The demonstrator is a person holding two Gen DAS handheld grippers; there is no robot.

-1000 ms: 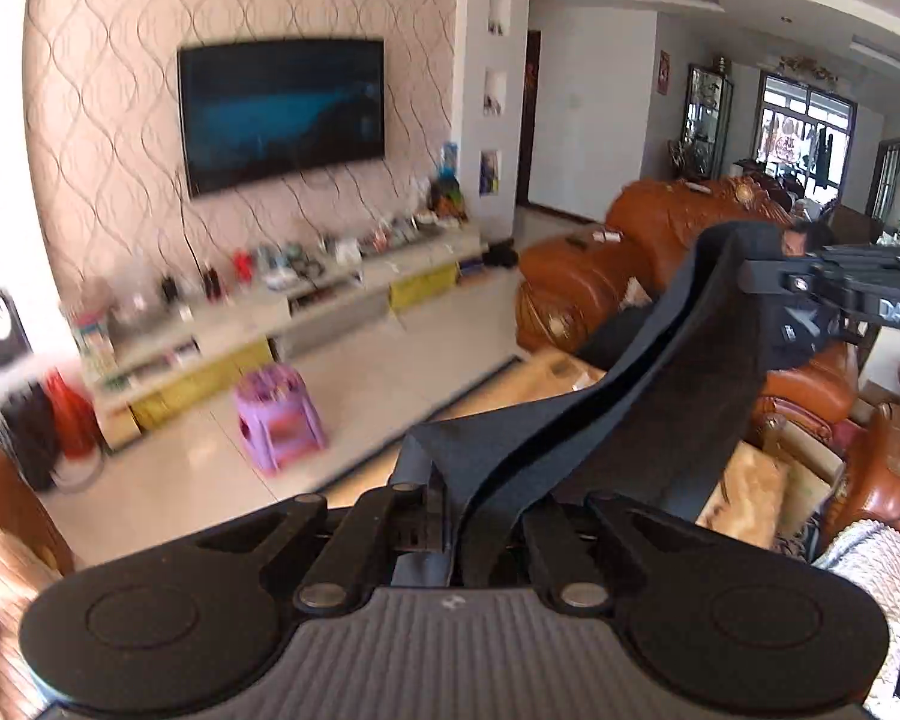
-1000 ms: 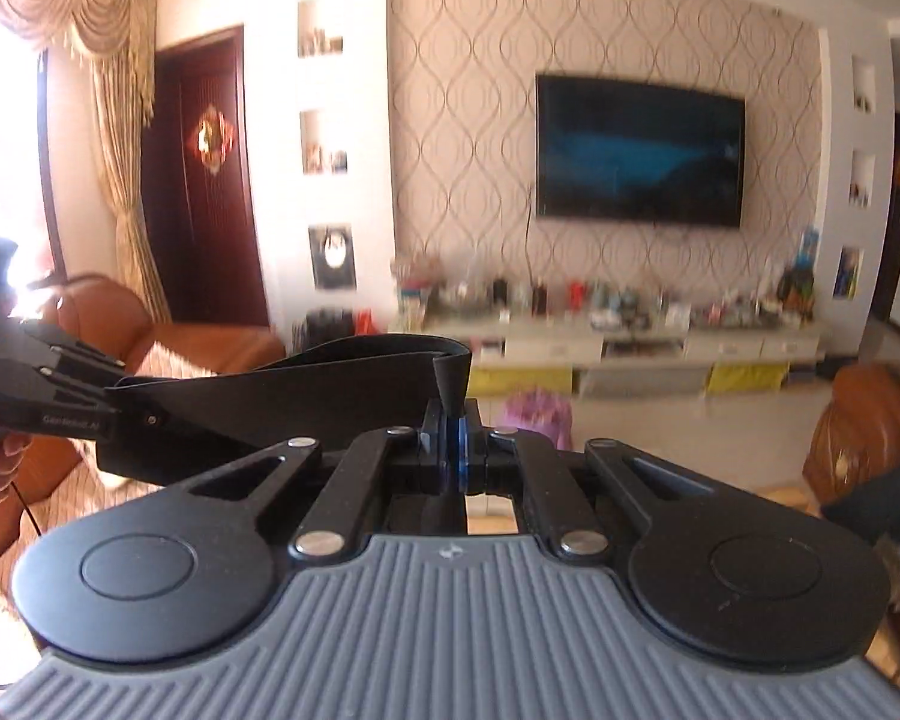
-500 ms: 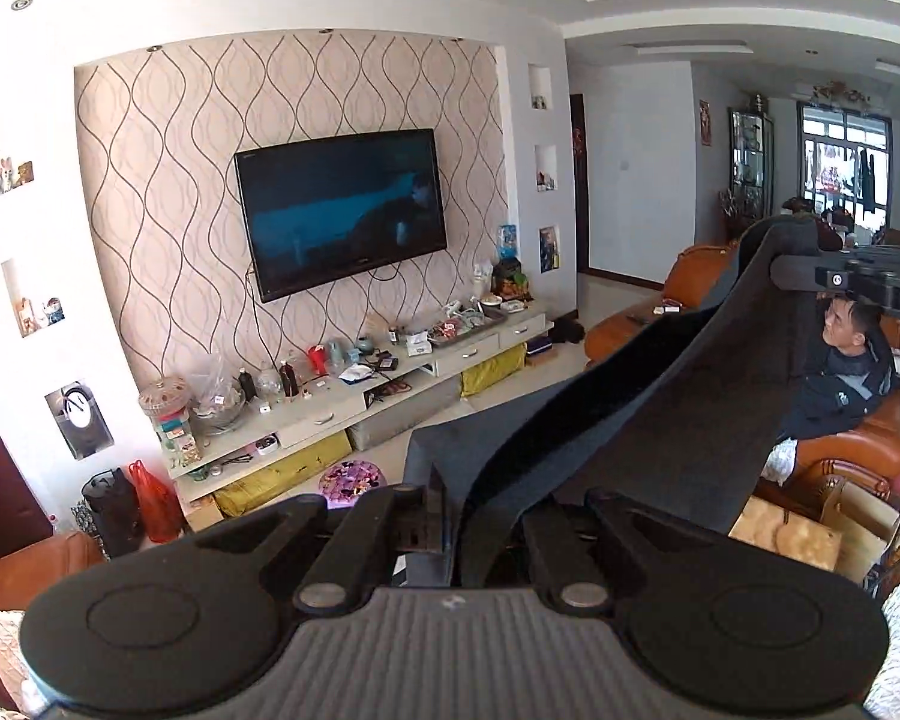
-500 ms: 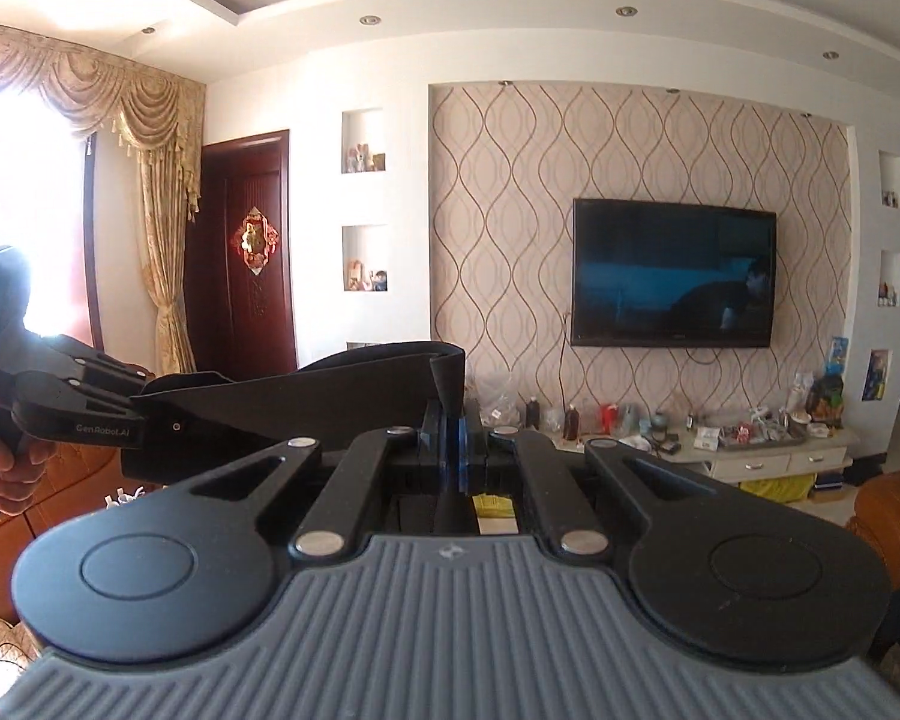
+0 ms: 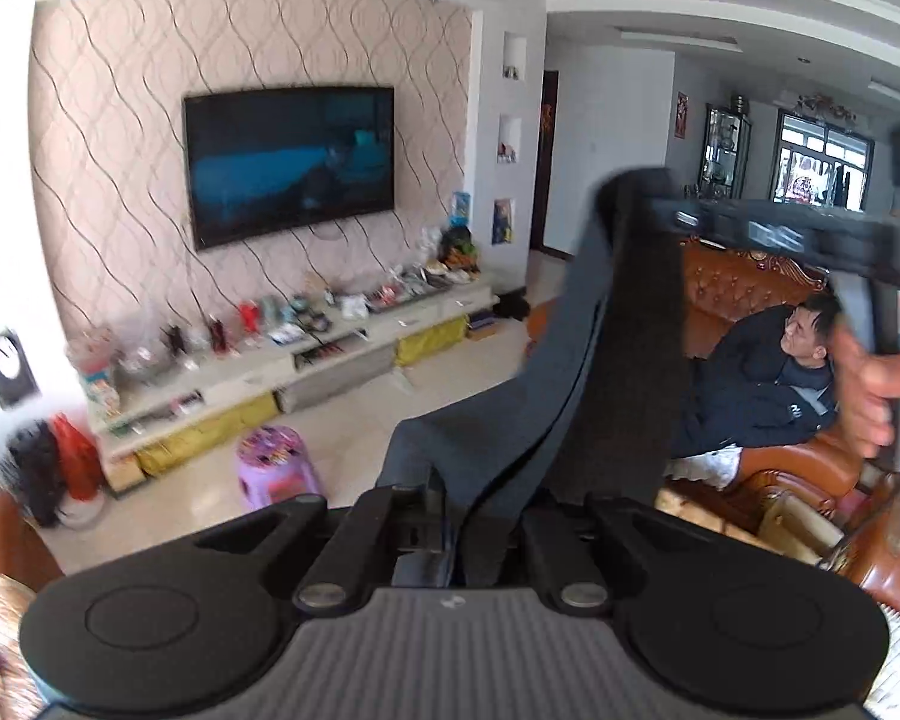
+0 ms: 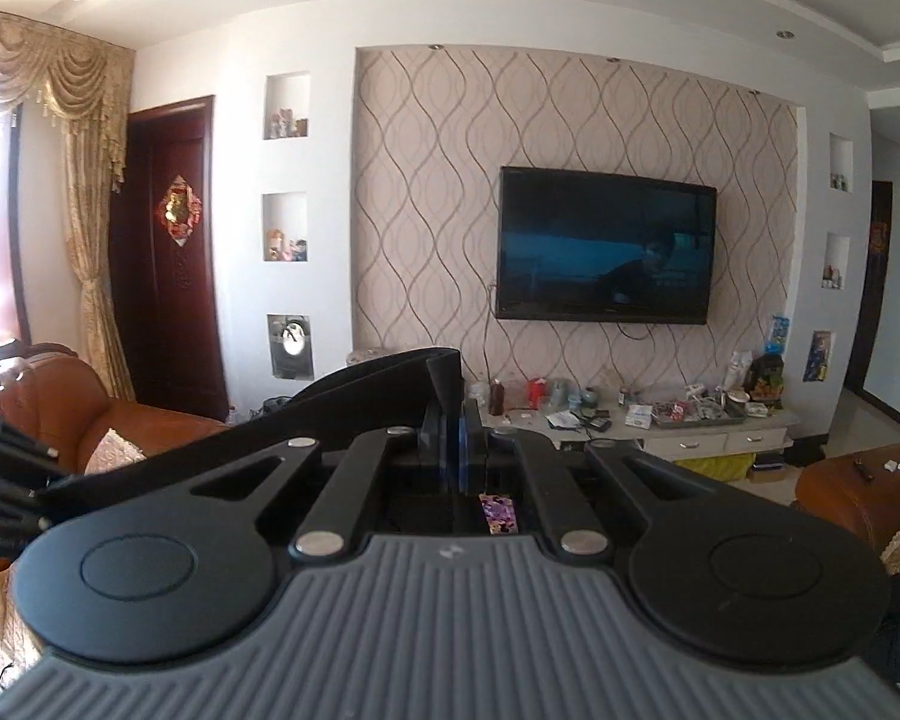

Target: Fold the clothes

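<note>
In mid-air, dark grey stretchy garment (image 5: 600, 372) spans both grippers. Left gripper (image 5: 450, 531) and right gripper (image 6: 453, 450) each clamp an edge, likely tensioning it for folding.

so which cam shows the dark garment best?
Left wrist: the dark garment runs as a broad band from the left gripper toward the other gripper. Right wrist shows only a thin edge-on strip.

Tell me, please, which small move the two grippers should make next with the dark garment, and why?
Probably lower both together toward a surface. The left gripper and the right gripper are each shut on the dark garment, which hangs stretched between them in the air. No laying surface shows under it, so folding cannot begin here.
</note>
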